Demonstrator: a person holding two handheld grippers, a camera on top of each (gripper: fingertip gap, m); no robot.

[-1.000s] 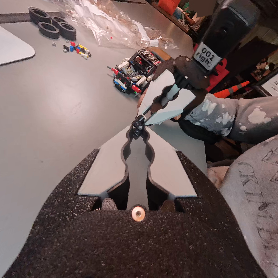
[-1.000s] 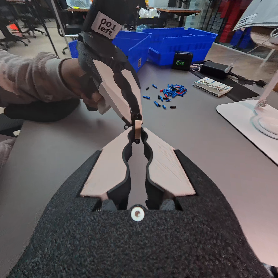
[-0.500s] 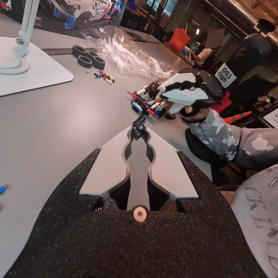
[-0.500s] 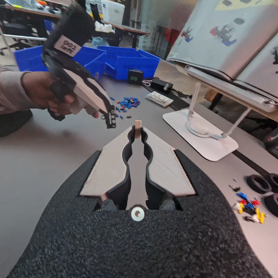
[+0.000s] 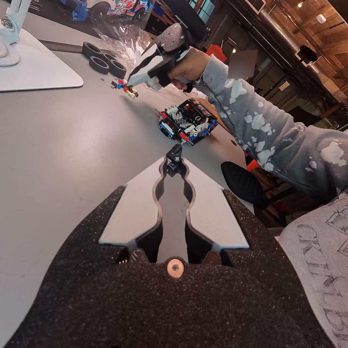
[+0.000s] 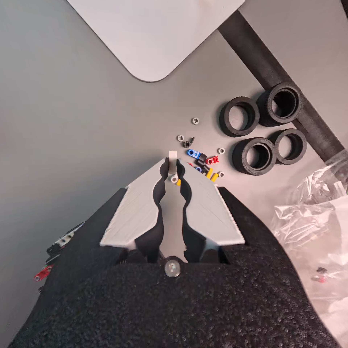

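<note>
Left gripper [image 5: 174,162] is clamped on a small black connector piece [image 5: 174,158], held above the grey table [image 5: 75,150], near the part-built brick car [image 5: 186,120]. Right gripper [image 6: 172,162] pinches a pale flat piece [image 6: 172,161] just over the heap of small loose parts [image 6: 202,163], beside four black tyres [image 6: 263,131]. Risk: both grips are tip-only, so either piece could twist out; lowered fingers could scatter the heap.
</note>
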